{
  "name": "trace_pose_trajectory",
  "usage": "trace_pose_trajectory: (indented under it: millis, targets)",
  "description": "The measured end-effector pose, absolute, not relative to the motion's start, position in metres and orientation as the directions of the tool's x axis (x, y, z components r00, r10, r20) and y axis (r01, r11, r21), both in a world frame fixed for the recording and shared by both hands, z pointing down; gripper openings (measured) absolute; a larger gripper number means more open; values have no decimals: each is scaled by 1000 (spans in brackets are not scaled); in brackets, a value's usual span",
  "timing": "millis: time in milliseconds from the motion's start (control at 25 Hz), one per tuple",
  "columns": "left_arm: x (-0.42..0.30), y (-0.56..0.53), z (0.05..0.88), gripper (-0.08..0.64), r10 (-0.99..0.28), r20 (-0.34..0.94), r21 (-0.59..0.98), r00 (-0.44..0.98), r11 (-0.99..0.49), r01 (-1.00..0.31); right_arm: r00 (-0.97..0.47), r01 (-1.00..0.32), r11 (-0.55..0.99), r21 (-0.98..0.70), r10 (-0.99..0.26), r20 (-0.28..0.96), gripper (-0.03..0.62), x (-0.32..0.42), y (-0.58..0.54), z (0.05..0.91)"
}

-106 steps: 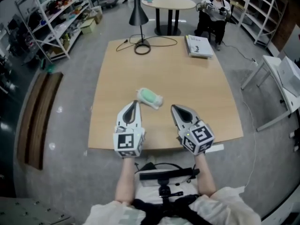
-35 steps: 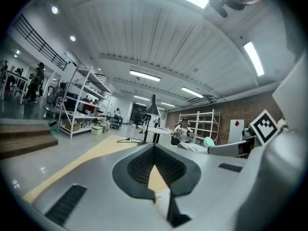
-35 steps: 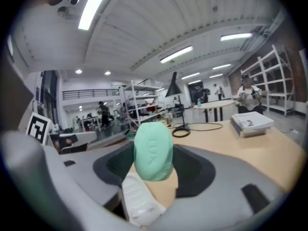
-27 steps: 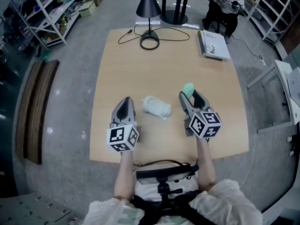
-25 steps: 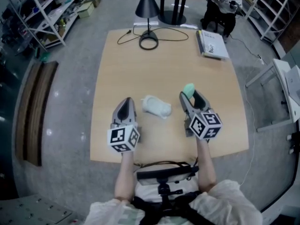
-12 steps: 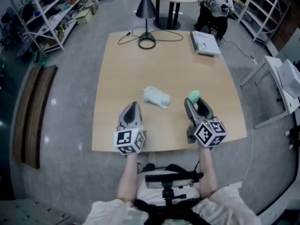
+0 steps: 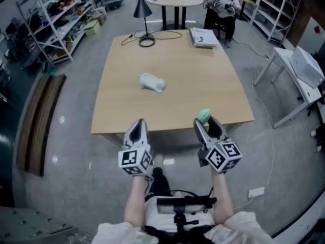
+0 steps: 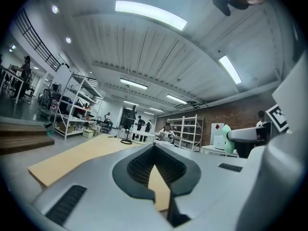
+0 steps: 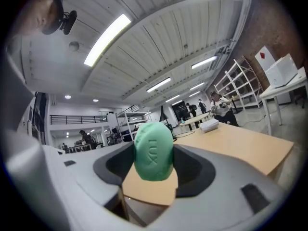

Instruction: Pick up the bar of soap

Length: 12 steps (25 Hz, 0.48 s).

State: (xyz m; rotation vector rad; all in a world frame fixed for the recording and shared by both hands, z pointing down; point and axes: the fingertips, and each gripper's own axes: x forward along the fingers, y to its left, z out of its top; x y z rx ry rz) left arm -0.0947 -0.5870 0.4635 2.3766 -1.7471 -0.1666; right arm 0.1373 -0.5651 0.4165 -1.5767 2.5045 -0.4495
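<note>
The green oval bar of soap (image 7: 204,115) is off the table. 4 seconds ago it lay on the crumpled white wrapper (image 7: 152,82) in the middle of the pale wooden table (image 7: 203,85), with both grippers close on either side. 1 second ago it was already in the right gripper (image 7: 204,122), raised over the tabletop. Now that gripper has drawn back past the near table edge and hangs over the grey floor, its 2 jaws pressed on the sides of the bar. The right gripper view shows the bar standing on end between them, its stamped face towards the camera.

The wrapper remains alone on the table, well apart from both grippers. The left gripper (image 7: 138,123) has pulled back too; its jaws are nearly together, with nothing between them.

By my reading the pick-up is done: the bar is lifted clear and nothing supports it but the jaws.
</note>
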Motion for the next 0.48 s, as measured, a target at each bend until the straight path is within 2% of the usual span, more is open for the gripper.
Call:
trace_pose_trajectory:
  millis: [480]
  targets:
    - [-97,-428,430,5,-968,-39,159,247,-250,-955,-472,-848,444,-288,-881,34,259,142,-415,413]
